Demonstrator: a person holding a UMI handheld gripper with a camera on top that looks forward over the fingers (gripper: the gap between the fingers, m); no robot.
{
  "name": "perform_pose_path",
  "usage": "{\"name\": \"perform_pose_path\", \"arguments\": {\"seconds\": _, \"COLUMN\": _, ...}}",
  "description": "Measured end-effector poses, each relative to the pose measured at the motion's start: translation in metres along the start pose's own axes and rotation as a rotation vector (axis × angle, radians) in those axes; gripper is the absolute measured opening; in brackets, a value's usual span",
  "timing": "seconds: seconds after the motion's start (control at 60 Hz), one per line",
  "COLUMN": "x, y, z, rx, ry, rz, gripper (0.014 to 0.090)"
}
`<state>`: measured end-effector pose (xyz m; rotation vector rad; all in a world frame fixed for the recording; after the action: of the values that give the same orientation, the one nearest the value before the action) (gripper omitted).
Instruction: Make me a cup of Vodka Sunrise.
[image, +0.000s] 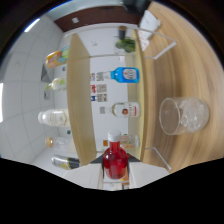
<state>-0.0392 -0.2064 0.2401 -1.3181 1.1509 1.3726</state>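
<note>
Gripper view: gripper (116, 172) is clamping the red bottle (115, 160); ice glass (182, 115) is sitting beyond it.

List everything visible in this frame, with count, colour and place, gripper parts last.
Red bottle: 1, red liquid, white cap, between the fingers.
Glass of ice: 1, clear, on the wooden counter.
Blue-labelled bottle: 1, clear, on the shelf unit.
Red-and-white-labelled bottle: 1, clear, same shelf.
Other bottles: several, pale or orange, on the far shelf.
Plant: 1, green, beyond the bottles.
Gripper: fingers mostly hidden; grip unclear.
</note>
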Motion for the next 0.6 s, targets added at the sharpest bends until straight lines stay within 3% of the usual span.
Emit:
{"name": "perform_pose_path", "arguments": {"seconds": 0.233, "x": -0.018, "y": 0.044, "z": 0.006, "rx": 0.02, "ry": 0.109, "rz": -0.938, "gripper": 0.034}}
{"name": "perform_pose_path", "arguments": {"seconds": 0.45, "x": 0.071, "y": 0.091, "z": 0.026, "rx": -0.049, "ry": 0.244, "rz": -1.388, "gripper": 0.0339}}
{"name": "perform_pose_path", "arguments": {"seconds": 0.6, "x": 0.144, "y": 0.114, "z": 0.034, "rx": -0.168, "ry": 0.333, "rz": -1.478, "gripper": 0.0338}}
